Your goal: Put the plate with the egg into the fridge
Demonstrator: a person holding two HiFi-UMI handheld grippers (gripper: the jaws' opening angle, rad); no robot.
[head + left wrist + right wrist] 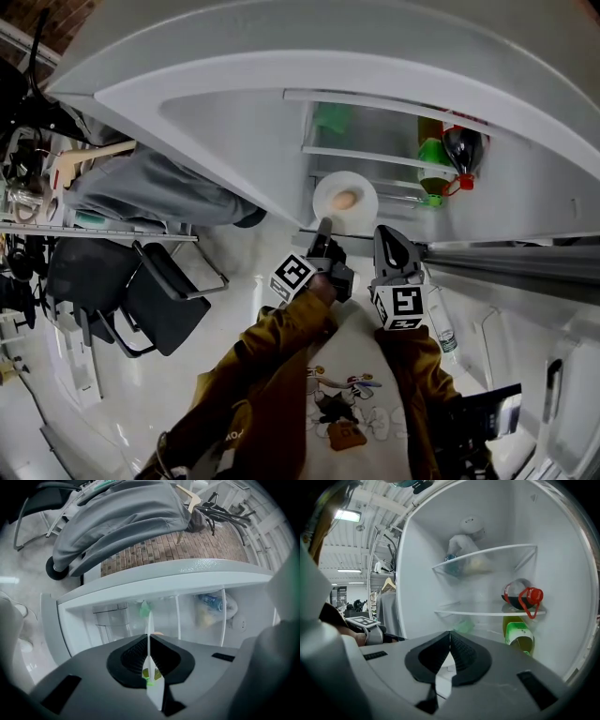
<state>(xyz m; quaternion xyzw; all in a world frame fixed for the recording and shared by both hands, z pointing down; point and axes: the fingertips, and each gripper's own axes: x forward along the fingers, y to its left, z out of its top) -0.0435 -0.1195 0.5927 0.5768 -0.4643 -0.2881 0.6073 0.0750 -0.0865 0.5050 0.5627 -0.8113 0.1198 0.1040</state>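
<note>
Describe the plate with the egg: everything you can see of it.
The plate is small, round and plain white, with a shallow rim; the material looks like ceramic or plastic. It sits roughly level and carries one brownish egg near its middle. The left gripper is shut on its near edge, and in the left gripper view the rim runs edge-on between the jaws. It is held at the mouth of the open fridge; whether it rests on anything there cannot be told.

1. A pale, glossy floor (234,272) reflected the room's light.
2. Black chairs (155,305) stood on it at the left, below a grey cloth (141,192) draped over something bulky.
3. Brickwork (206,543) showed beyond that cloth.
4. Strip lights (346,515) glowed under a white beamed ceiling (379,498).
</note>
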